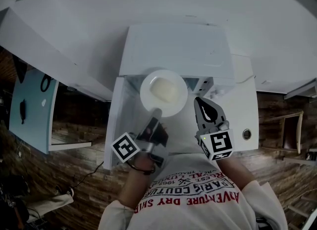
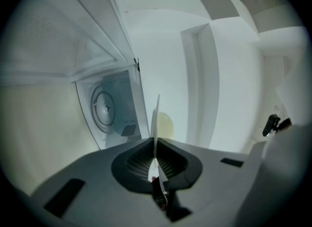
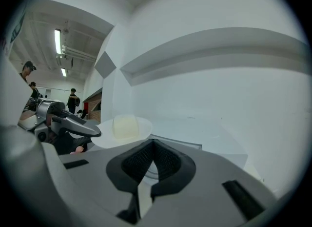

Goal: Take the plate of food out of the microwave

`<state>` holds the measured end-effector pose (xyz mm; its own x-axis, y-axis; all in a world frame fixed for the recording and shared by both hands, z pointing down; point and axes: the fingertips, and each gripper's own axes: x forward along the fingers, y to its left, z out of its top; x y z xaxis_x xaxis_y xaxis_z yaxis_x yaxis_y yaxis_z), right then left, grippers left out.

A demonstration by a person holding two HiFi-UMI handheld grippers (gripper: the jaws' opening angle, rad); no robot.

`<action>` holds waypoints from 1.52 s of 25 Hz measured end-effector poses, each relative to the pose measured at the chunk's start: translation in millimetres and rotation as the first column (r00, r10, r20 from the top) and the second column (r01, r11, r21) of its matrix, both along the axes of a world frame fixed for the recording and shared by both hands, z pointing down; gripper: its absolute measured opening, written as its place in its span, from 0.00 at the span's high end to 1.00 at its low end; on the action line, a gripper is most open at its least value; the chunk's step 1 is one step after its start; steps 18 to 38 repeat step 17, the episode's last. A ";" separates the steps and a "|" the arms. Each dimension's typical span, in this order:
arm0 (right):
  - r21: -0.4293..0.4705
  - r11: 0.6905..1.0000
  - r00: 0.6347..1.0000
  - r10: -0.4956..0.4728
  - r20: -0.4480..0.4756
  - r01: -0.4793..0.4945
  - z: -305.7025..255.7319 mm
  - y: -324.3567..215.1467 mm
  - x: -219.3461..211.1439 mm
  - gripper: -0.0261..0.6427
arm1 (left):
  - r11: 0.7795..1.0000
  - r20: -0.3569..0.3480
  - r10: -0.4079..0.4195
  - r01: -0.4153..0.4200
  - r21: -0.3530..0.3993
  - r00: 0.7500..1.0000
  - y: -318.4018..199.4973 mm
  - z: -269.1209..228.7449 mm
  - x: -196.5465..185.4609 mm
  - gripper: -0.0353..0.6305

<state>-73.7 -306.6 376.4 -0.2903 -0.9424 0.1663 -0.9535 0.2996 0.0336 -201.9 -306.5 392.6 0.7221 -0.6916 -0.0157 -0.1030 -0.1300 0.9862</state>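
Near rim of plate (image 1: pixel 163 91) sits pinched in left gripper (image 1: pixel 156 111) so food (image 1: pixel 165 89) rides level, clear of microwave (image 1: pixel 173 46); right gripper (image 1: pixel 200 102) hangs just right, jaws together, empty.

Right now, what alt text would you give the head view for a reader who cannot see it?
Seen from above, the left gripper clamps the rim of a round white plate carrying a pale yellow block of food, just in front of a white microwave with its door swung open. The right gripper hangs beside the plate, jaws together and empty.
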 end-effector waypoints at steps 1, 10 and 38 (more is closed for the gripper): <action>-0.002 1.000 1.000 0.003 -0.001 -0.003 0.5 -1.0 1.4 0.95 | 1.000 0.000 0.001 -0.001 -0.003 1.000 -0.6 0.6 0.6 0.92; -0.005 1.000 1.000 0.005 0.000 -0.005 1.5 -7.6 4.4 0.95 | 1.000 -0.004 0.008 -0.008 -0.030 1.000 -2.8 3.9 2.4 0.92; -0.019 1.000 1.000 0.002 0.000 -0.002 7.2 -8.5 2.2 0.95 | 0.999 -0.018 0.010 -0.011 -0.039 1.000 -3.0 6.2 2.5 0.92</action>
